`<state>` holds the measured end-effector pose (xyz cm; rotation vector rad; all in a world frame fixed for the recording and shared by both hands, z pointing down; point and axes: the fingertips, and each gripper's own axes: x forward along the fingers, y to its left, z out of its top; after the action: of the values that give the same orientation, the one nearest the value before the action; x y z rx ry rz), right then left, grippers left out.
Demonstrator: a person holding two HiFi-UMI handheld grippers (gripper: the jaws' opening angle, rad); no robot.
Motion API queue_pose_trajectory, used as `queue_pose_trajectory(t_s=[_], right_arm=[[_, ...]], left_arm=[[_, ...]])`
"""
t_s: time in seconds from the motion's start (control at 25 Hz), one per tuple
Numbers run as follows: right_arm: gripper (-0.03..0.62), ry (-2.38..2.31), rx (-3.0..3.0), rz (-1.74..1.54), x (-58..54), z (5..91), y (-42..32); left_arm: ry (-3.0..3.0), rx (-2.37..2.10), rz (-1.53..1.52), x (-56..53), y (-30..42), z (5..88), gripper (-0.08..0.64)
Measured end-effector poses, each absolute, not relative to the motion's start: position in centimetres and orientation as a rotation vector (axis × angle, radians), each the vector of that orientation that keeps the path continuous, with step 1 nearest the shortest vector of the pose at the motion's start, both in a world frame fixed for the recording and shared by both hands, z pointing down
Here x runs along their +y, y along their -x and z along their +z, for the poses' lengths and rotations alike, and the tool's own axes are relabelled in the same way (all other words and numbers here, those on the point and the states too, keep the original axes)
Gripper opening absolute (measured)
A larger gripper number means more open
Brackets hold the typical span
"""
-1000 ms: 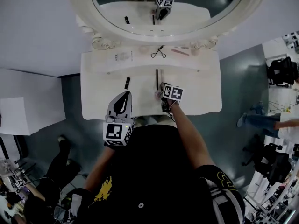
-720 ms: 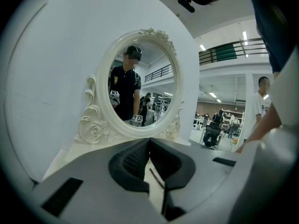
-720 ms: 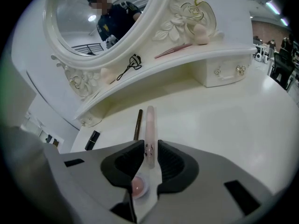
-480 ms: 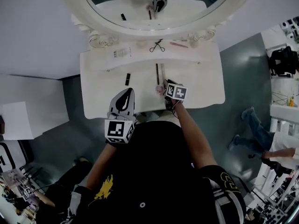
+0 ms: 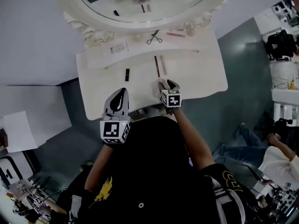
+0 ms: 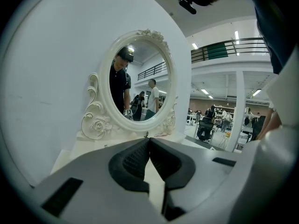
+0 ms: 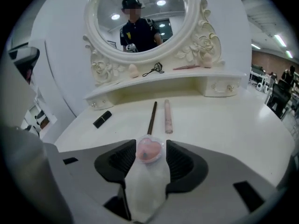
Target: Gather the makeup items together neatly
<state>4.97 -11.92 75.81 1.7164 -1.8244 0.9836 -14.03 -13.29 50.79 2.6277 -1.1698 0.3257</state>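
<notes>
Over the table (image 7: 224, 125), the right tool (image 7: 149, 147) just opened around a pink heart (image 7: 149, 152).

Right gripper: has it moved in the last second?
Yes. The right gripper has pulled back from the thin dark pencil toward the front edge of the white dressing table, jaws just opening around the pink heart-shaped case.

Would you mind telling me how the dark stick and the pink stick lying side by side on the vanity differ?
The dark stick is near black, the pink stick pale pink. The dark stick is thinner than the pink stick, and it reaches nearer the front edge of the vanity. Both lie flat, side by side, nearly parallel.
</notes>
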Motion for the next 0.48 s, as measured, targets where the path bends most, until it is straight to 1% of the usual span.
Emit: queue_pose_trajectory(t_s=[0.2,0.24,0.32,0.4,0.48], right_arm=[[0.287,-1.688,-1.757,0.931,-12.1,77.1,-3.5],[0.291,-1.685,-1.746,0.927,-12.1,77.3,-3.4],[0.288,-1.668,-1.732,0.904,-12.4,77.5,-3.3],[0.258,-1.643,-1.731,0.874,-12.5,77.5,-3.2],[0.25,-1.611,-1.74,0.862,-12.2,77.6,-3.2]], left_arm=[[-2.617,-1.18,0.33,-12.4,14.9,50.9,0.012],[-2.614,-1.182,0.331,-12.3,15.1,50.9,0.012],[-2.611,-1.189,0.329,-12.1,15.3,50.9,0.012],[-2.609,-1.196,0.324,-12.0,15.5,50.9,0.012],[-2.606,-1.202,0.322,-11.8,15.6,50.9,0.012]])
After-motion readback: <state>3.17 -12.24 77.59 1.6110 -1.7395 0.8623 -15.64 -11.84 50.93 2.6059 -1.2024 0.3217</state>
